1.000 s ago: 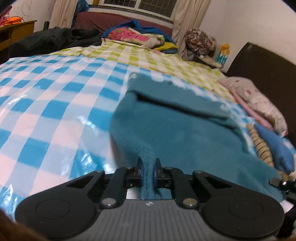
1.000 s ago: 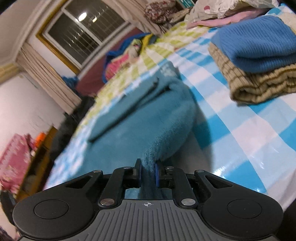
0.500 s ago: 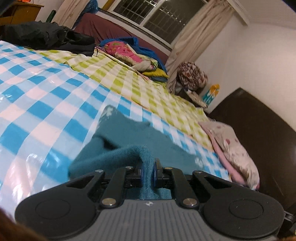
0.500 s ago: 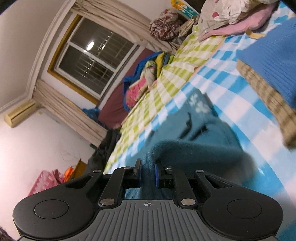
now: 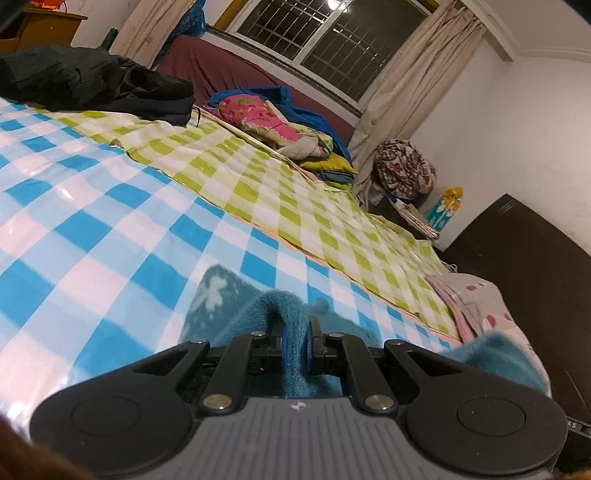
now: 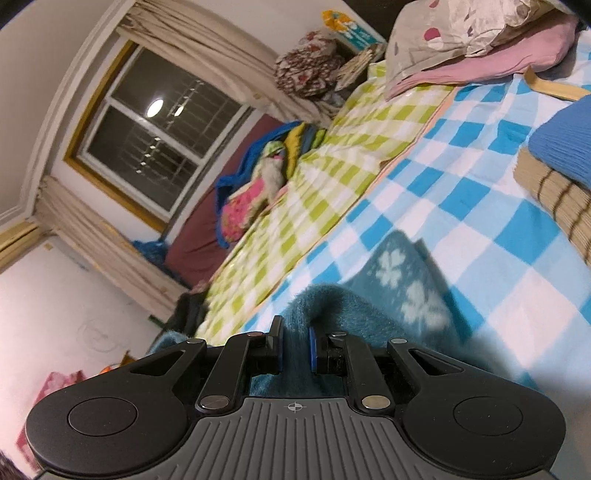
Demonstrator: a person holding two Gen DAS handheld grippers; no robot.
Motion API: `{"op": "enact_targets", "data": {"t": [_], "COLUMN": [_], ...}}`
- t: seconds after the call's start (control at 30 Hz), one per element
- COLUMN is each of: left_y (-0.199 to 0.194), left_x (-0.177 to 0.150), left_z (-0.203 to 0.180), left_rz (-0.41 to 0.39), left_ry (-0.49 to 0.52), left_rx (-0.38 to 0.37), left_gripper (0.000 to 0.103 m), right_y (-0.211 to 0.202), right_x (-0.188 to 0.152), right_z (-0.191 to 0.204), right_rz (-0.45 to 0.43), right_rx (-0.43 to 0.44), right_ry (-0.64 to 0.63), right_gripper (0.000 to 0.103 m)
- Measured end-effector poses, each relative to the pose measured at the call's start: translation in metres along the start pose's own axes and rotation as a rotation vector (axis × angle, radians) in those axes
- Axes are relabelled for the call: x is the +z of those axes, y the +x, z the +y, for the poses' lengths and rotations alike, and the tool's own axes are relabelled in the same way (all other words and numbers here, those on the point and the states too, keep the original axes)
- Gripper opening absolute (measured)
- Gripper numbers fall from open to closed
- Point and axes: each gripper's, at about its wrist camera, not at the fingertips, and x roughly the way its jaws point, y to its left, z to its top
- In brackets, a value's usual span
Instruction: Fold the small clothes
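The left gripper pinches a fuzzy edge of the teal garment, and the right gripper is likewise clamped on another part of that edge. The cloth humps up right at the pads, and its far part with white flowers lies flat just ahead on the blue check sheet. Judging by that, the near edge is being carried over the far part: a fold is mid-way and not yet laid down or released. To the right of the right gripper a folded stack suggests other pieces are done. Further off lie a green check sheet and a pillow. A second ago much more of the garment stretched out ahead of both grippers; now only its far end shows, and both views look higher into the room.
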Motion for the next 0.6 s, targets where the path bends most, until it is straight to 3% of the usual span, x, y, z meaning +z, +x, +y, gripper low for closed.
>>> {"op": "enact_targets", "data": {"t": [0.27, 0.6], "left_y": [0.049, 0.066], "left_x": [0.005, 0.003], "left_z": [0.011, 0.016], "left_rz": [0.014, 0.039], "left_ry": [-0.001, 0.01], "left_rx": [0.045, 0.104], "left_gripper": [0.015, 0.016], "right_y": [0.05, 0.073], "right_x": [0.013, 0.009], "right_z": [-0.013, -0.031], "right_rz": [-0.003, 0.027], "right_rx": [-0.073, -0.127], "right_ry": [0.024, 0.068], "right_gripper": [0.013, 0.017]}}
